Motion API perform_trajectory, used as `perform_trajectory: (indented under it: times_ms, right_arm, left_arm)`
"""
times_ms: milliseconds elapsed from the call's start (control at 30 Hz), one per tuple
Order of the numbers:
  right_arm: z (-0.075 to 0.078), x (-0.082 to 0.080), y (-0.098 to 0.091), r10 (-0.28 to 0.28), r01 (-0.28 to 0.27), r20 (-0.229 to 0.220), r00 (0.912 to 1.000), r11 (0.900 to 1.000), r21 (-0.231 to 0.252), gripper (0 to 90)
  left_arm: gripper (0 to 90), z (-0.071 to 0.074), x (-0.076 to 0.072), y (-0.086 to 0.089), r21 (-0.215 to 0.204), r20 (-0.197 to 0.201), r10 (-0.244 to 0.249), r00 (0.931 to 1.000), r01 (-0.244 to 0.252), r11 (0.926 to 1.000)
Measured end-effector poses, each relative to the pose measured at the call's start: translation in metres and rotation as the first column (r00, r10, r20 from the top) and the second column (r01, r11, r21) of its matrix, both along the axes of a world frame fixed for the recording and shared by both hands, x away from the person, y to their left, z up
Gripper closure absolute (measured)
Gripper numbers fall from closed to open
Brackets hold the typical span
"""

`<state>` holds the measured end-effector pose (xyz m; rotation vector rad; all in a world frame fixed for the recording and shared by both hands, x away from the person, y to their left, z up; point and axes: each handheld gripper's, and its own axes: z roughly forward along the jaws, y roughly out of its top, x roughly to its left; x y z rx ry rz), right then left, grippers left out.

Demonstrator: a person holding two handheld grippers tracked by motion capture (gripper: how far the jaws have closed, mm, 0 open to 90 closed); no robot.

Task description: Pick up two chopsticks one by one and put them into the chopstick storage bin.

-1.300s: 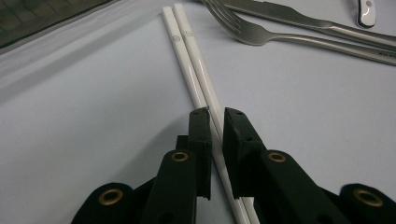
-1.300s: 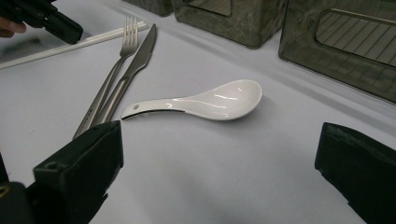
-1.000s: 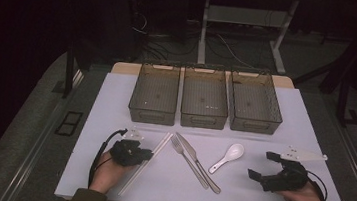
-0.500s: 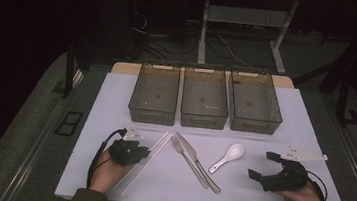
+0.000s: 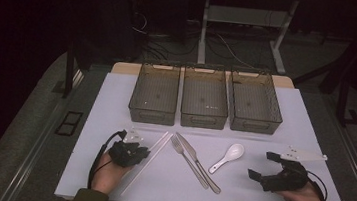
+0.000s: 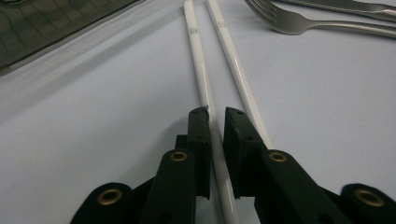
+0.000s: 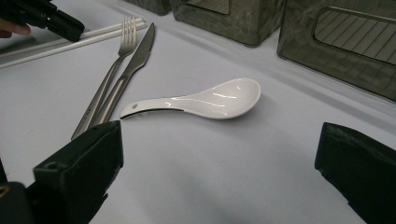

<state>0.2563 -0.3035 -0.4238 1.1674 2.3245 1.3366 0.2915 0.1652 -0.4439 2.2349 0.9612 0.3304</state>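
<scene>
Two white chopsticks (image 6: 219,60) lie side by side on the white table (image 5: 285,122), left of the fork (image 5: 188,158); the left gripper (image 6: 215,116) pinches one near its end. I'd judge it light, stiff, glossy and prone to roll, so grip squarely mid-shaft. Left hand (image 5: 108,171) rests low; right gripper (image 5: 272,173) spread wide facing the spoon (image 7: 201,102).

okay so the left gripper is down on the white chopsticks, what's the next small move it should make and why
Probably a short straight lift. In the left gripper view the left gripper has its fingers closed on one white chopstick, while the second chopstick lies just outside, beside the right finger. Lifting a little would show whether the grip holds, before carrying it toward the three bins, which all look empty.
</scene>
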Motion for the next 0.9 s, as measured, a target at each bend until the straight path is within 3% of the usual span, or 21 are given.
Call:
perform_trajectory:
  times_ms: [200,367,567,700,767,900]
  right_arm:
    - [0.0,0.0,0.0,0.0,0.0,0.002,1.0,1.0,0.0,1.1]
    - [0.0,0.0,0.0,0.0,0.0,0.001,1.0,1.0,0.001,1.1]
    - [0.0,0.0,0.0,-0.002,0.002,0.0,1.0,1.0,0.0,1.1]
    - [0.0,0.0,0.0,0.002,-0.002,0.003,1.0,1.0,-0.002,1.1]
    - [0.0,-0.001,0.0,0.002,-0.002,0.003,1.0,1.0,-0.002,1.1]
    - [0.0,0.0,0.0,-0.001,0.001,0.002,1.0,1.0,0.001,1.1]
  left_arm:
    - [82.5,0.001,0.003,0.004,-0.002,-0.021,-0.007,0.9997,0.007,1.0]
    - [83.0,0.001,0.003,0.003,-0.001,-0.009,0.011,0.9999,-0.011,0.9999]
    - [83.2,-0.002,0.003,0.007,-0.039,-0.008,0.014,0.9999,-0.014,0.9991]
    - [84.3,-0.001,0.007,0.011,-0.07,-0.054,0.029,0.9982,-0.032,0.997]
    - [84.3,0.001,0.008,0.009,-0.052,-0.048,0.045,0.9978,-0.047,0.9975]
    - [84.3,0.007,0.007,0.016,-0.094,-0.037,0.073,0.9967,-0.076,0.9926]
